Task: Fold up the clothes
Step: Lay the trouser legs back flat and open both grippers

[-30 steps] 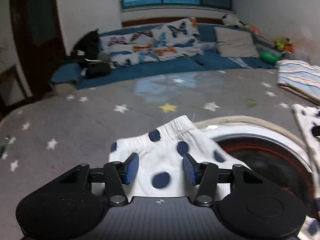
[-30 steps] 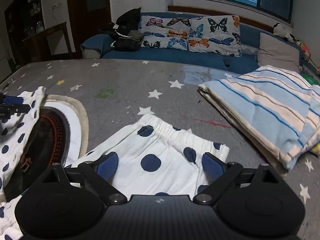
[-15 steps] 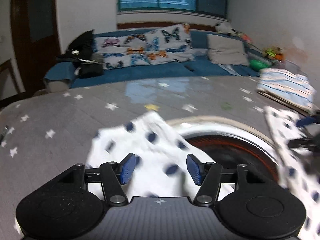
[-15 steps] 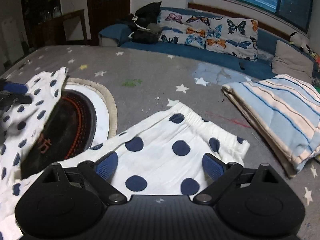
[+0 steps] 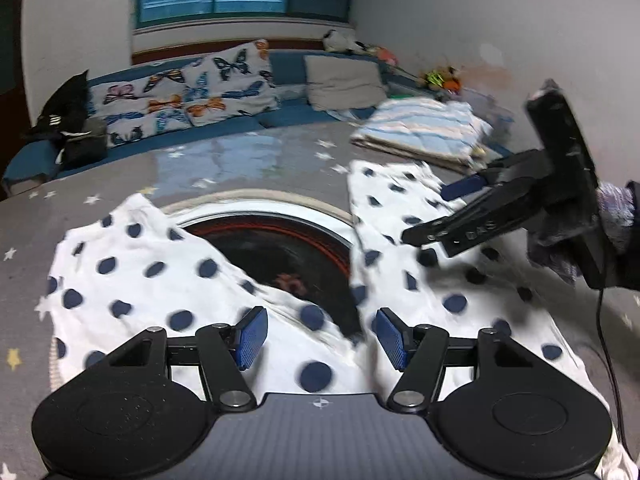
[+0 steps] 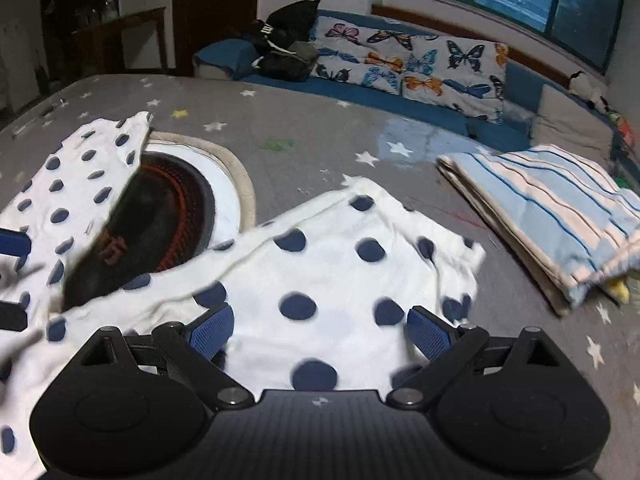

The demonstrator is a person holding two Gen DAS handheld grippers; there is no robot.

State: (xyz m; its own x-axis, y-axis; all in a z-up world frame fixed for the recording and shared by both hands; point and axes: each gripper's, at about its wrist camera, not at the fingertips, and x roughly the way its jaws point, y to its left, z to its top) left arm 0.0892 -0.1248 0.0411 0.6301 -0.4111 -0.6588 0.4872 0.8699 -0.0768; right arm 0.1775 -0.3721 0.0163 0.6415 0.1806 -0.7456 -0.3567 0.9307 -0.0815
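The polka-dot shorts (image 5: 132, 280) lay spread on the grey star-patterned bed (image 6: 320, 136), their two legs splayed either side of a round dark mat (image 5: 280, 256). The left gripper (image 5: 318, 338) hovered over the crotch, jaws opening, pads clear of the cloth. The right gripper (image 6: 318, 328) stood wide above the other leg, holding nothing. Closing too shallowly could snag one layer only, dragging the fold crooked.

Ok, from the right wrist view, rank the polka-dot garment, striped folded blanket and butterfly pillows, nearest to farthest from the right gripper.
1. polka-dot garment: directly under the right gripper.
2. striped folded blanket: to the right.
3. butterfly pillows: far back, against the blue cushions.
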